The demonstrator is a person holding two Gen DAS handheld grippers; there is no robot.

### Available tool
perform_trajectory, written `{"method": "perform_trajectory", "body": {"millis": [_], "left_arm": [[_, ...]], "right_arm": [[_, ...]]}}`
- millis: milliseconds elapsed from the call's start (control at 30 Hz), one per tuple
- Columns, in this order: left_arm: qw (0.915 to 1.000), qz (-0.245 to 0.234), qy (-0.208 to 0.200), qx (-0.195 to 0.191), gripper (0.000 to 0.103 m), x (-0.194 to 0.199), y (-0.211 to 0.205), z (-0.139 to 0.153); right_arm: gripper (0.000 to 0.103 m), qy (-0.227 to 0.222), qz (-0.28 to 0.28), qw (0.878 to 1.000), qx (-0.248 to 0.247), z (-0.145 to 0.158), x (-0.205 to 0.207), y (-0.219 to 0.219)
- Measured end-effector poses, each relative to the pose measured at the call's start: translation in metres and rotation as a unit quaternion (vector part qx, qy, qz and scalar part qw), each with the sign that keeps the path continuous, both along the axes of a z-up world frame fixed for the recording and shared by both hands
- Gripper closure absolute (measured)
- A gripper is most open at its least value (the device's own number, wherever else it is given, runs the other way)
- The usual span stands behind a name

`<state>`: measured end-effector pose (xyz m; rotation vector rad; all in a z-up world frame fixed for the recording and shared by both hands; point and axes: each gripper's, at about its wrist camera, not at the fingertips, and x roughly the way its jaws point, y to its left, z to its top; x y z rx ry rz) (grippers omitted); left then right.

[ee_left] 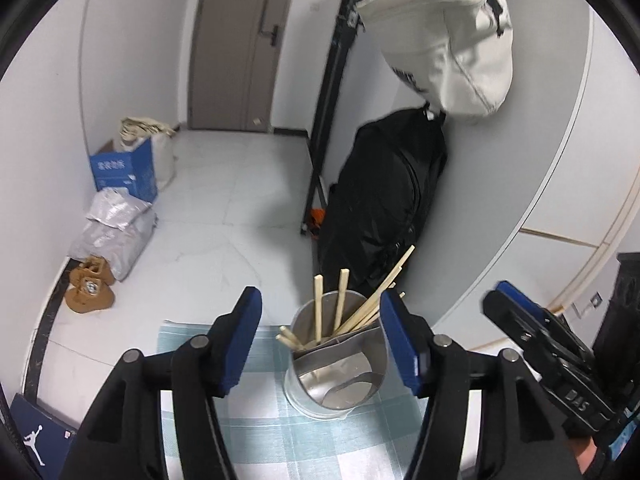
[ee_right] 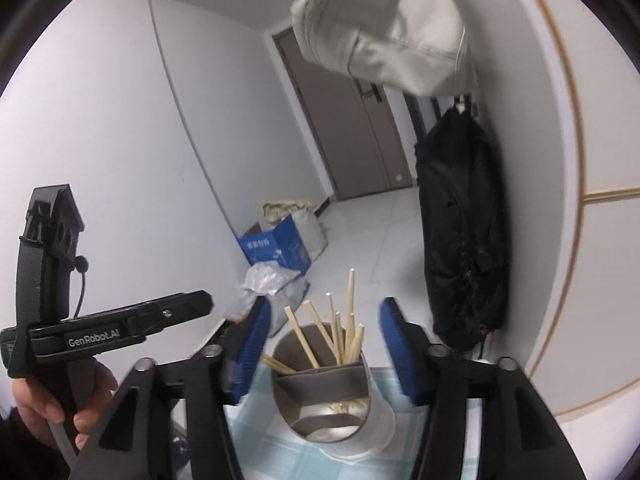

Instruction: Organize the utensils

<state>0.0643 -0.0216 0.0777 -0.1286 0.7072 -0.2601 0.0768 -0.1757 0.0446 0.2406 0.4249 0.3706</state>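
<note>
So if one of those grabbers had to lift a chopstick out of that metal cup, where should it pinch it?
Probably the bare upper end, coming from above. The chopsticks stand leaning in the back compartment of the metal cup, lower halves hidden behind its divider, so only the tops offer room. Both the right gripper and left gripper are open.

Utensil holder (ee_left: 338,364): round metal cylinder, upright on checked cloth, divided inside. Chopsticks (ee_left: 362,312): pale wood, several, standing tilted in far compartment; near compartment bare.
</note>
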Motion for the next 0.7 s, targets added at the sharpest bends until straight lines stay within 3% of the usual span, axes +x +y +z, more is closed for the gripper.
{"method": "perform_trajectory", "body": {"millis": [67,200,300,367,567,700], "left_arm": [[0.9999,0.009,-0.008,0.003,0.046,-0.007,0.001,0.003],[0.9990,0.024,-0.029,0.023,0.042,-0.025,0.001,0.006],[0.9974,0.037,-0.053,0.033,0.029,-0.041,0.001,0.010],[0.9960,0.045,-0.069,0.035,0.027,-0.050,0.004,0.013],[0.9919,0.061,-0.099,0.053,0.025,-0.074,0.007,0.015],[0.9904,0.067,-0.110,0.051,0.015,-0.088,0.008,0.014]], "right_arm": [[0.028,-0.017,-0.005,1.000,0.000,0.005,-0.015,0.000],[0.020,-0.039,-0.012,0.999,0.001,0.012,-0.035,0.004],[0.012,-0.051,-0.016,0.999,-0.001,0.014,-0.051,0.006],[0.004,-0.058,-0.020,0.998,-0.002,0.014,-0.061,0.007],[0.000,-0.093,-0.018,0.995,-0.010,0.016,-0.089,0.014],[0.000,-0.107,-0.021,0.994,-0.011,0.013,-0.105,0.018]]}}
